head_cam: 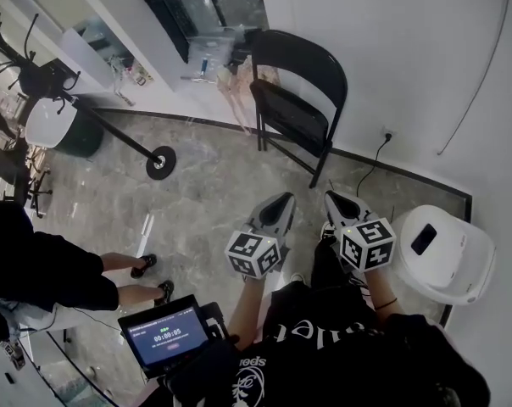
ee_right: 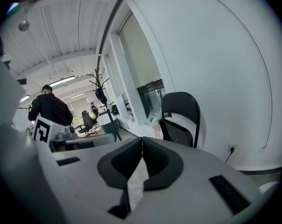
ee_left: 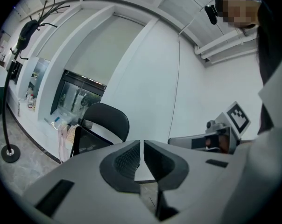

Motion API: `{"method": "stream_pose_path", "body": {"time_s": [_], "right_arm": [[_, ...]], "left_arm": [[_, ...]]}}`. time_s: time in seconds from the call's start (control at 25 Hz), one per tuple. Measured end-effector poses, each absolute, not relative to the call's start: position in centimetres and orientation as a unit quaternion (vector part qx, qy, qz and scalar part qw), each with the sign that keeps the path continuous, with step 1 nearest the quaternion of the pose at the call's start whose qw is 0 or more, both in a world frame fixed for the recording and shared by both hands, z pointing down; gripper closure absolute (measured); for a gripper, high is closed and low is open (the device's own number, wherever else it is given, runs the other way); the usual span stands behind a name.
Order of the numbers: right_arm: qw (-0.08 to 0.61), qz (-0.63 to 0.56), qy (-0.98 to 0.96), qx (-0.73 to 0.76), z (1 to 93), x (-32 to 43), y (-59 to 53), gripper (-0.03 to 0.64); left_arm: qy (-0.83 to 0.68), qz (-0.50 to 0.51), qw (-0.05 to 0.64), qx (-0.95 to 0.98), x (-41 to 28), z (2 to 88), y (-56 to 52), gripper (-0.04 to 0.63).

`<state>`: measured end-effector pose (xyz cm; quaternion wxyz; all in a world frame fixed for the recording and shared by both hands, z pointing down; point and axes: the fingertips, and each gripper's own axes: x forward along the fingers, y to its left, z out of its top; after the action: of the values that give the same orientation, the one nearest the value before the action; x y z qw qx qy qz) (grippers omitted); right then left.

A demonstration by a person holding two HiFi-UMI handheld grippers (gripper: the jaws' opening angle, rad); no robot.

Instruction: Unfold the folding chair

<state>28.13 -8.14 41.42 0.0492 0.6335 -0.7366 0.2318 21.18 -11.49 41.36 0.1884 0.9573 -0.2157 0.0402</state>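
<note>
We see the black folding chair (head_cam: 294,113) standing on its legs close against the white wall, rounded backrest on top, its seat tilted steeply, not yet flat

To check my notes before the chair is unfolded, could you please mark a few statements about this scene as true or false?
1. Both the left gripper and the right gripper have their jaws shut with nothing between them. True.
2. The left gripper is clamped on the chair's backrest. False: it is held apart from the folding chair, with bare floor between them.
3. The folding chair is black and stands close to the white wall. True.
4. The coat rack lies flat on the floor. False: it stands on its round base.
</note>
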Motion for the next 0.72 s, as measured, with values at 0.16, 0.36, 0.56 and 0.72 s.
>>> {"method": "stream_pose_path", "body": {"time_s": [0.16, 0.36, 0.56, 0.72], "right_arm": [[0.055, 0.218, -0.748, 0.624, 40.4, 32.2, -12.9, 0.601], [0.062, 0.214, -0.766, 0.603, 39.7, 37.4, -18.0, 0.601], [0.06, 0.212, -0.788, 0.575, 39.5, 41.1, -22.5, 0.601], [0.057, 0.22, -0.8, 0.556, 40.0, 42.2, -24.3, 0.601]], "left_arm": [[-0.242, 0.029, 0.189, 0.951, 24.3, 40.9, -16.6, 0.583], [-0.266, 0.021, 0.2, 0.943, 29.6, 40.8, -21.4, 0.583], [-0.279, 0.03, 0.198, 0.939, 34.8, 41.2, -24.2, 0.583], [-0.285, 0.046, 0.203, 0.936, 37.0, 42.0, -25.3, 0.583]]}}
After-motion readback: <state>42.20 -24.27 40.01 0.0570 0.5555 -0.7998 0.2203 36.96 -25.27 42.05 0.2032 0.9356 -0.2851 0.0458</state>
